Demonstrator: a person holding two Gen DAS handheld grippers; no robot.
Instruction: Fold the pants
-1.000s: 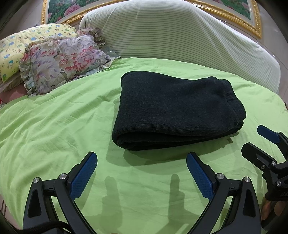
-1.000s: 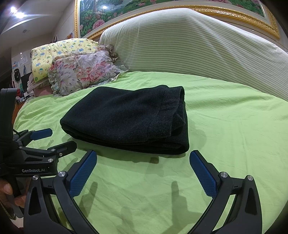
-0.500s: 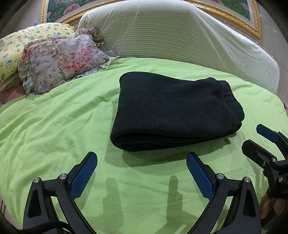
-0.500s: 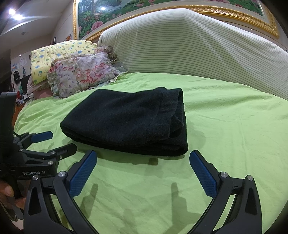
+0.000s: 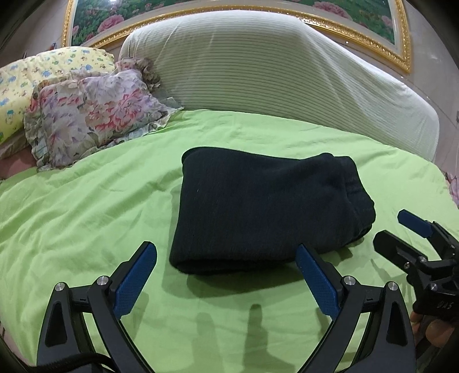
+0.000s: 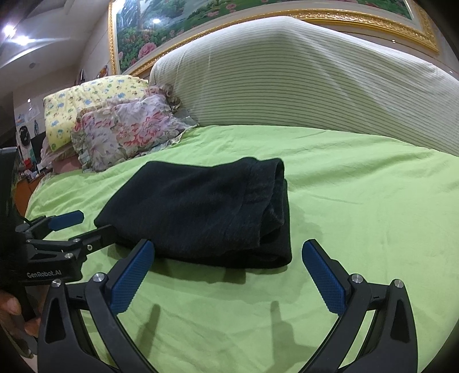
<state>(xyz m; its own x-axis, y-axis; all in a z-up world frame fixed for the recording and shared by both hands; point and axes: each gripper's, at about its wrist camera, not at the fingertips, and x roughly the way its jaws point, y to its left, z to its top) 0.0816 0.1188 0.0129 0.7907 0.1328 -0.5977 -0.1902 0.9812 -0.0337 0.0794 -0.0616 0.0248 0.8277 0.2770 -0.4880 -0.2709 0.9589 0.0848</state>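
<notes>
Pants [image 5: 264,212], black, lie folded in a thick bundle on the green bedsheet [image 5: 86,212].

The left gripper [image 5: 226,277] and right gripper [image 6: 229,272] hover just near of the bundle, both with fingers spread wide and empty. Floral pillows [image 5: 91,114] sit far left, with a striped headboard cushion [image 5: 272,74] behind.

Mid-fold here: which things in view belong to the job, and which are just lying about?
Job:
black pants, folded on the green bedspread
left gripper, open
right gripper, open

Lying about:
floral pillow
yellow pillow
striped headboard cover
framed painting
</notes>
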